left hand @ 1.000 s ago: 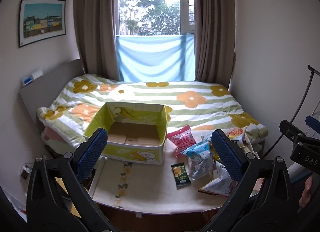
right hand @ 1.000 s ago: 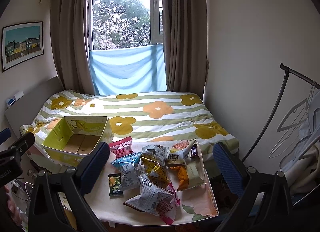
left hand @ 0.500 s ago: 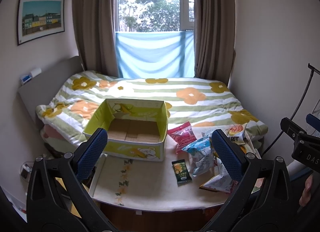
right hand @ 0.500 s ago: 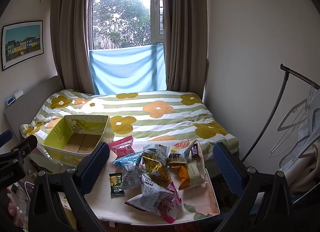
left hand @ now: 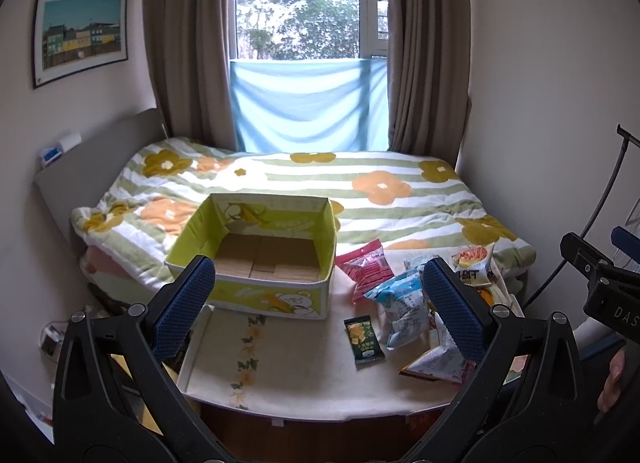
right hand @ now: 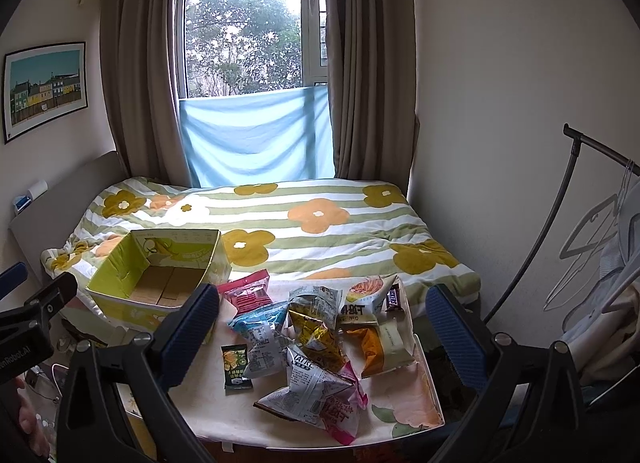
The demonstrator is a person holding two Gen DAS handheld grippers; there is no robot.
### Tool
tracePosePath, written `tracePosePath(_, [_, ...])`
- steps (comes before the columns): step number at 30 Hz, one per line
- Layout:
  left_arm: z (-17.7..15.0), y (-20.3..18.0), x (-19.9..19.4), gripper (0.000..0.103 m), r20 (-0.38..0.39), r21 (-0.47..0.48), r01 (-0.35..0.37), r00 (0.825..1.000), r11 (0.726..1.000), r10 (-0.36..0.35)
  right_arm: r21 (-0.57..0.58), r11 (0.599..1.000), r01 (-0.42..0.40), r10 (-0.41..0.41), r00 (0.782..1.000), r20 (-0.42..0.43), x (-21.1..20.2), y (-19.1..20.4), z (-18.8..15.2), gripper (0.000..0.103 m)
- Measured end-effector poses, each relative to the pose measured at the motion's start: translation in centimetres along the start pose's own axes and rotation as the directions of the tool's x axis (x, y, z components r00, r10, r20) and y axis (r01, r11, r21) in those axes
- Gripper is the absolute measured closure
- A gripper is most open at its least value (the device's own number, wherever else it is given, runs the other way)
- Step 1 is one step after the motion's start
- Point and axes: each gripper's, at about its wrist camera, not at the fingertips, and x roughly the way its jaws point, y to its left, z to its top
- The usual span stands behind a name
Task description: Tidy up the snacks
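Note:
A yellow-green cardboard box (left hand: 256, 259) stands open and empty at the table's back left; it also shows in the right wrist view (right hand: 160, 283). Several snack bags lie in a heap on the table's right half (right hand: 316, 339), among them a red pack (left hand: 366, 269), a blue-white bag (left hand: 402, 305) and a small dark green packet (left hand: 364, 343). My left gripper (left hand: 318, 301) is open and empty, held above the table's front edge. My right gripper (right hand: 320, 323) is open and empty, above the heap.
The small table (left hand: 288, 375) with a floral top stands against a bed with a flowered quilt (left hand: 320, 191). A clothes rack with hangers (right hand: 580, 231) stands at the right. A curtained window is behind the bed.
Both views have drifted slightly; the box and the snacks sit a little lower in frame. Both grippers stay open and nothing on the table has moved.

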Motion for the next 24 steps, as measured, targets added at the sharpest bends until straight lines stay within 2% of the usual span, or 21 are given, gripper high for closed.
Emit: tracePosePath(24, [-0.23, 0.29, 0.79, 0.0, -0.017, -0.007, 0.009, 1.0, 1.0, -0.01, -0.009, 1.0, -0.006, 0.006, 1.0, -0.016, 0.47, 0.5, -0.07, 0.0])
